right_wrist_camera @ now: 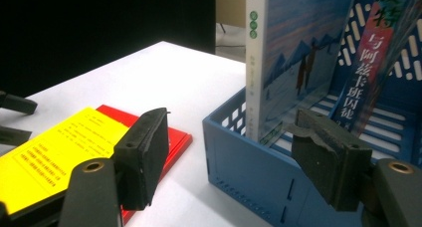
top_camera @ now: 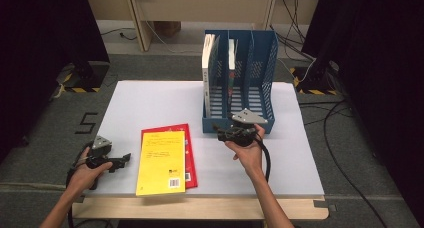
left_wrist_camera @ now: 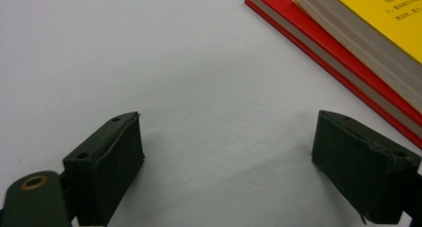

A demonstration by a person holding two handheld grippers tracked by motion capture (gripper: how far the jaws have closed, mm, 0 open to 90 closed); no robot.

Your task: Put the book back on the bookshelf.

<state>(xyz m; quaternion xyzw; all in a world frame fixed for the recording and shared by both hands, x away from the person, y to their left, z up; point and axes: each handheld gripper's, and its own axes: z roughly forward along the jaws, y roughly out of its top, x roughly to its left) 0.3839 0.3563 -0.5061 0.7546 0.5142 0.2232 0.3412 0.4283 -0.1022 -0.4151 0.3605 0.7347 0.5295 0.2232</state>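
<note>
A yellow book (top_camera: 161, 160) lies on top of a red book (top_camera: 189, 153) near the front of the white table (top_camera: 150, 103). My left gripper (top_camera: 125, 159) rests just left of them, open, with bare table between its jaws (left_wrist_camera: 229, 132); the yellow book (left_wrist_camera: 378, 23) and red book (left_wrist_camera: 318, 38) lie at its upper right. A blue file rack (top_camera: 239, 123) stands behind, holding a white-spined book (top_camera: 207, 63) and a second book (top_camera: 231, 58). My right gripper (top_camera: 222, 133) hovers open at the rack's front wall (right_wrist_camera: 249, 157), empty (right_wrist_camera: 231, 125), facing the blue-covered book (right_wrist_camera: 293, 62).
The rack's right compartment (top_camera: 260, 88) holds nothing. Bare table stretches left of the rack and right of the stacked books. Cables (top_camera: 345, 138) run over the floor at the right, and black curtains close both sides.
</note>
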